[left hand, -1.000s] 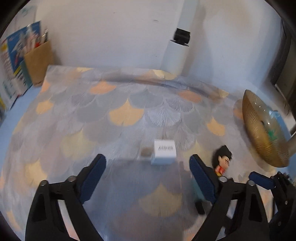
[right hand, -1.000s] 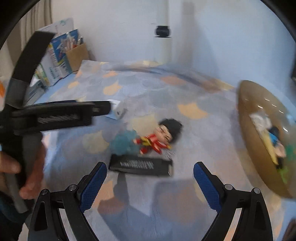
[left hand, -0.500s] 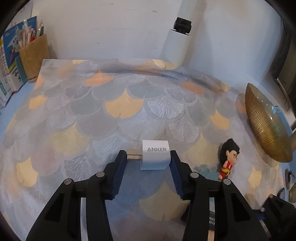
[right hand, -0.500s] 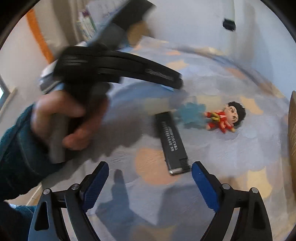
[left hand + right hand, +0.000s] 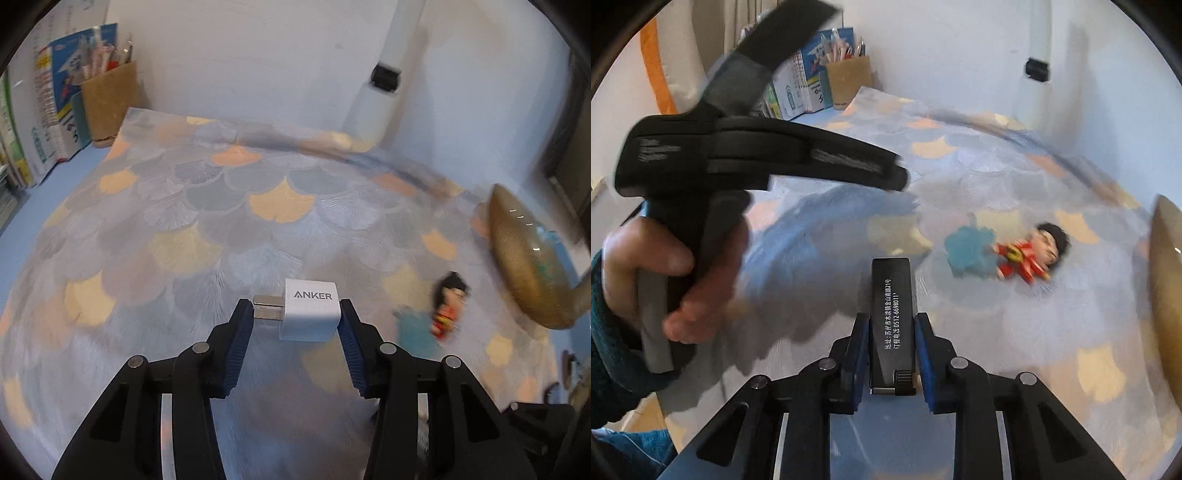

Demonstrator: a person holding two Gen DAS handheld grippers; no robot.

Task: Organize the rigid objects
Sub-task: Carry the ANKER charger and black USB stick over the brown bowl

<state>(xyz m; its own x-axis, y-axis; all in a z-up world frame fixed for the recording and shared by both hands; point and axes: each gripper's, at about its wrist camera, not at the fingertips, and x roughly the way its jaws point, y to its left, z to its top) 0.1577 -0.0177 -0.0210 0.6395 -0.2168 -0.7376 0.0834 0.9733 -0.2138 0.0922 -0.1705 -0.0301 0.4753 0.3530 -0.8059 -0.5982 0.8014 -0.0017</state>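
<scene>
Fan-patterned cloth (image 5: 229, 236) covers the bench. My left gripper (image 5: 295, 317) pinches a white charger (image 5: 309, 310) by its prongs and far side. My right gripper (image 5: 891, 339), just closed, clamps a black lighter (image 5: 892, 317). Near it lies a toy figure (image 5: 1030, 254).

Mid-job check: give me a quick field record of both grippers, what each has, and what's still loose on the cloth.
left gripper: shut on the white charger, pads on its prongs and far side
right gripper: jaws just closed; shut on the black lighter, pads on its long sides
loose on patterned cloth: doll figure
bowl: at right edge, some items already inside
</scene>
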